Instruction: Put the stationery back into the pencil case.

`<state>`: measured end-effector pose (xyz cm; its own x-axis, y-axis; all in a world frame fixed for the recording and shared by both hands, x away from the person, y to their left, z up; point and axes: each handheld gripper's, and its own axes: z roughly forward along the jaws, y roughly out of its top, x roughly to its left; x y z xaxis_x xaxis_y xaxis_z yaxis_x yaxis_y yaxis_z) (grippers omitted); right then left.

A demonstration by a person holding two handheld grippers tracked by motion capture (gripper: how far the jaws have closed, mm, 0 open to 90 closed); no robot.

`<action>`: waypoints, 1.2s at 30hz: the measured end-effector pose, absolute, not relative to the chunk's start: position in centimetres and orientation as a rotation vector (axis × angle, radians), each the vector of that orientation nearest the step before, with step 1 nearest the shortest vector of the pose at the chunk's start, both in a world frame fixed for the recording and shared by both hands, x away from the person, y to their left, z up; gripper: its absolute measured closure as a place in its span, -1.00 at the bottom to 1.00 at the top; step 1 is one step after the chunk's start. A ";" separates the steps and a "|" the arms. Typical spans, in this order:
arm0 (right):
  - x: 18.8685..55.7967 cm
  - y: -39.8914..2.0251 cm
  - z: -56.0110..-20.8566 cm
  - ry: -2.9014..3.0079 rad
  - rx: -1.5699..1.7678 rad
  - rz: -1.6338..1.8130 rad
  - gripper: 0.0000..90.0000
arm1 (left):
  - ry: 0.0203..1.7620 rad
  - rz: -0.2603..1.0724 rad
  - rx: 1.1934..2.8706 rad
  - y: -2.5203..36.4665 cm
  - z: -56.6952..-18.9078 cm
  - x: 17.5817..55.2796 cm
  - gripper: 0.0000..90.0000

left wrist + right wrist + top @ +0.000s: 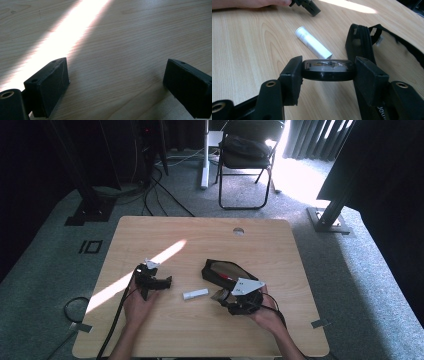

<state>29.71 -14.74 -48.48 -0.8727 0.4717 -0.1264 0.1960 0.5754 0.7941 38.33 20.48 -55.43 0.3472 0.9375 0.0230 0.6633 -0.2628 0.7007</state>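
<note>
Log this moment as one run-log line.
right gripper: shut on black compact | left gripper: open, empty, on table | white tube: lying between grippers | black pouch: open

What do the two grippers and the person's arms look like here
Both grippers are black. The left gripper has two blocky rectangular jaws with small holes on top, and a black cable trails from it. The right gripper has the same jaws, brass-coloured rings at its joints, and a grey three-cornered plate on top. The forearms are bare, with no sleeves in sight.
</note>
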 end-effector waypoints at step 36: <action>30.8 -15.5 -45.6 2.413 0.554 1.267 -0.08 | 1.391 0.596 2.018 20.5 -55.4 38.3 -0.85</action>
<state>30.83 -15.50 -45.59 -0.8589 0.4952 -0.1302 0.1739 0.5213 0.8355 38.33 20.47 -55.44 0.3469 0.9376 0.0229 0.6633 -0.2625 0.7008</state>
